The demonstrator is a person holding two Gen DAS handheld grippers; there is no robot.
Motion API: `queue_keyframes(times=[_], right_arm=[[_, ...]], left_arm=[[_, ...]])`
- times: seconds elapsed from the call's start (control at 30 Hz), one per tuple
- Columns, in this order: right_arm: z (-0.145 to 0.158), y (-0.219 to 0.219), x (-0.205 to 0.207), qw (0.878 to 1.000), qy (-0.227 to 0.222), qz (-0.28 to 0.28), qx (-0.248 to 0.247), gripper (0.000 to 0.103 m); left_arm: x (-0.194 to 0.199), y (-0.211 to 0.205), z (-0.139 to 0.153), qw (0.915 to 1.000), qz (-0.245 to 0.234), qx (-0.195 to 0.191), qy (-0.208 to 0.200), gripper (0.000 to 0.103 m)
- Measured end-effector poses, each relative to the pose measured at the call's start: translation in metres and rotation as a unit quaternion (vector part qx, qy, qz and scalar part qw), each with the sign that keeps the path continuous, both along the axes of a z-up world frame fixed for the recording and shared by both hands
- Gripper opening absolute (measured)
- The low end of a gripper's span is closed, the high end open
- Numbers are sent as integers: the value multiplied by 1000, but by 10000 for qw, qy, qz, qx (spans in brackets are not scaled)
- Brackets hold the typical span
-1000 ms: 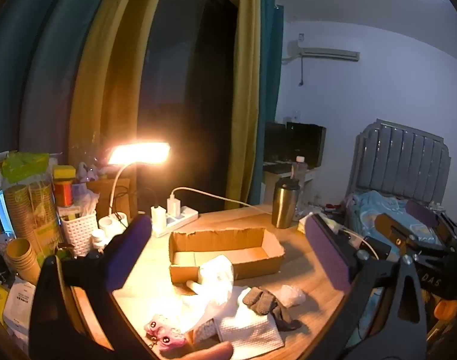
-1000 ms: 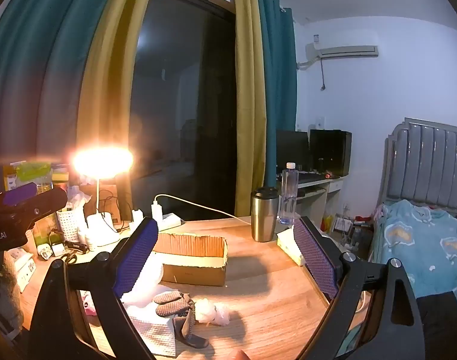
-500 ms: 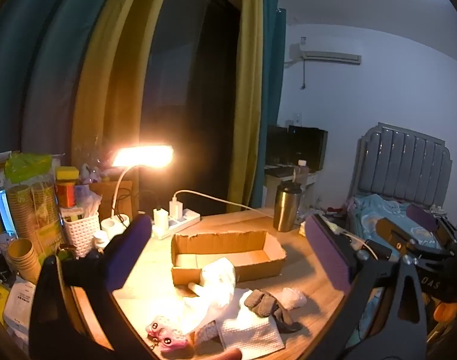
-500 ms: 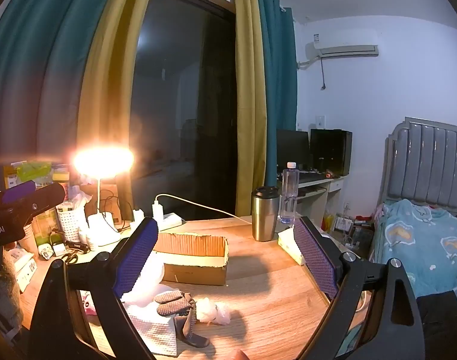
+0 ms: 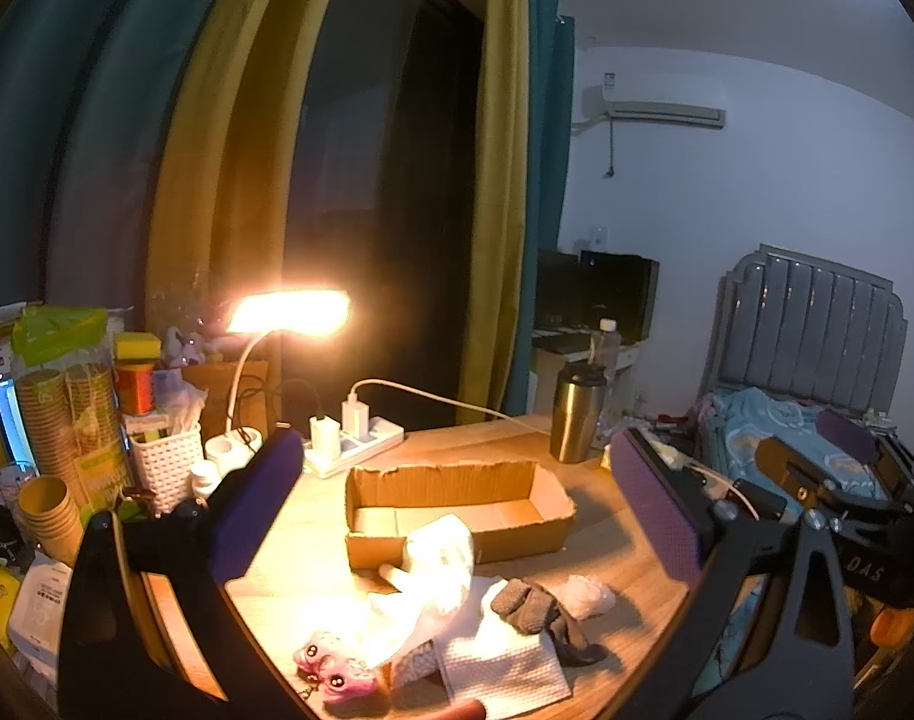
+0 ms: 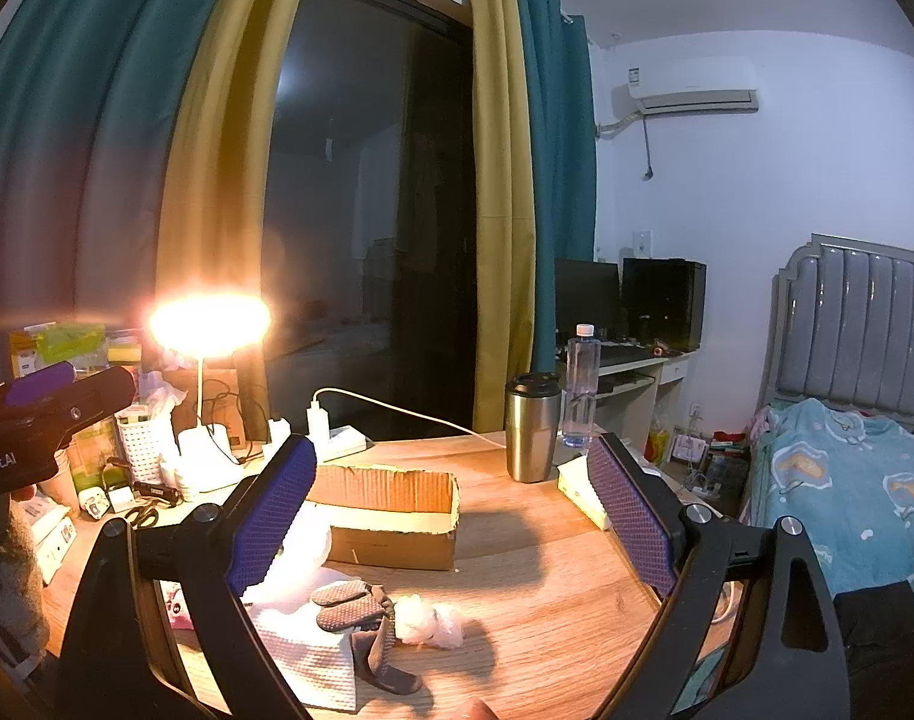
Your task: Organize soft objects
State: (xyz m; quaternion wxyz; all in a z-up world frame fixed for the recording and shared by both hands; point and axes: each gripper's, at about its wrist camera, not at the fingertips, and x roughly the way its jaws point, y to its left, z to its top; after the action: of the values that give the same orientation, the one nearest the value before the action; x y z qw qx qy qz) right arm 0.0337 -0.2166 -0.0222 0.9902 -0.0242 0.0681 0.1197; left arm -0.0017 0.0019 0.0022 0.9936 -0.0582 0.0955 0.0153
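Over the last second almost nothing on the worktop (image 5: 607, 546) had changed: both views had only drifted a little, so the task looked not yet begun. The left hand-held gripper (image 5: 450, 516) hung above the pile with its jaws wide apart and empty, and the right hand-held gripper (image 6: 450, 516) was likewise spread apart, holding nothing. The soft things lay where they had been, just in front of the cardboard box (image 5: 457, 507): a white plush toy (image 5: 438, 558) touching the box wall, a grey glove (image 5: 532, 603) on a white cloth (image 5: 505, 669), a crumpled clear bag (image 6: 426, 624) beside it, and pink plush charms (image 5: 333, 669) at the near edge. The box appeared empty, so every piece probably still awaited sorting.
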Motion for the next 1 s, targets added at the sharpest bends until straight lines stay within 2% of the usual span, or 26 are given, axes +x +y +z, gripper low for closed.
queue_keyframes(times=[1.0], right_arm=[[-3,5,0,10000,-11,30,-25,94]], left_arm=[[3,2,-2,10000,9,-50,17,103]])
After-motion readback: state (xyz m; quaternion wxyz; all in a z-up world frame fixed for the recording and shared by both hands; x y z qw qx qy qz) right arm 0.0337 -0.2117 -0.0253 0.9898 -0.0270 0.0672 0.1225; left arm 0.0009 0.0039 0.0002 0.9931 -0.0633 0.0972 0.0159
